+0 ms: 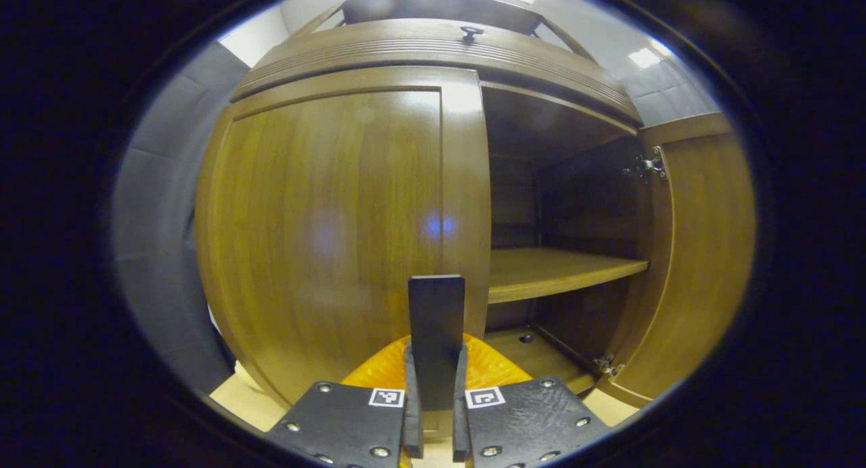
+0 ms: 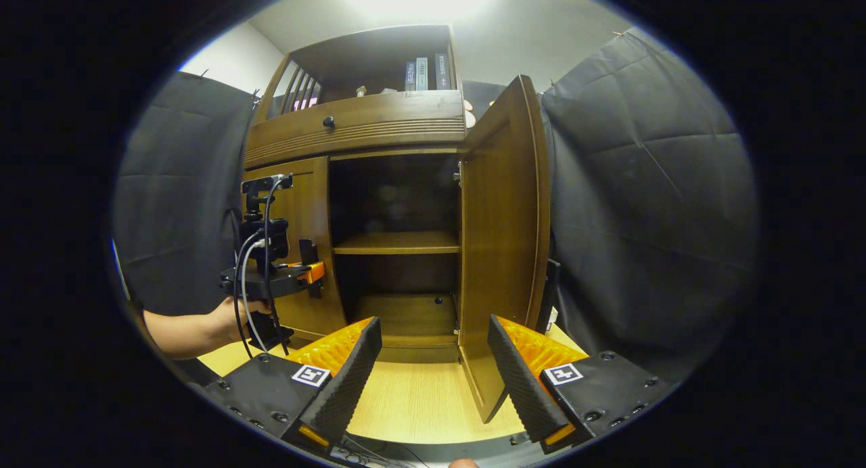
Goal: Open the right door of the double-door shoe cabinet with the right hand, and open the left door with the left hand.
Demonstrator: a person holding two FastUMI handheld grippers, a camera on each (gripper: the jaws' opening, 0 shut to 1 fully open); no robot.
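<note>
Right door (image 2: 504,251) swung wide — shelf (image 2: 396,243) exposed. Left gripper (image 1: 436,393) pinched on dark handle (image 1: 436,319) of closed left door (image 1: 325,231); right gripper (image 2: 433,377) spread, apart from door.

The brown wooden double-door shoe cabinet (image 2: 379,133) has its right wooden door (image 2: 504,251) swung wide open, baring a wooden inner shelf (image 2: 396,241). Its left wooden door (image 2: 304,245) is closed; the left gripper (image 2: 311,265), held by a hand (image 2: 233,316), meets it. Before the cabinet, the right gripper (image 2: 433,366) gapes empty.
</note>
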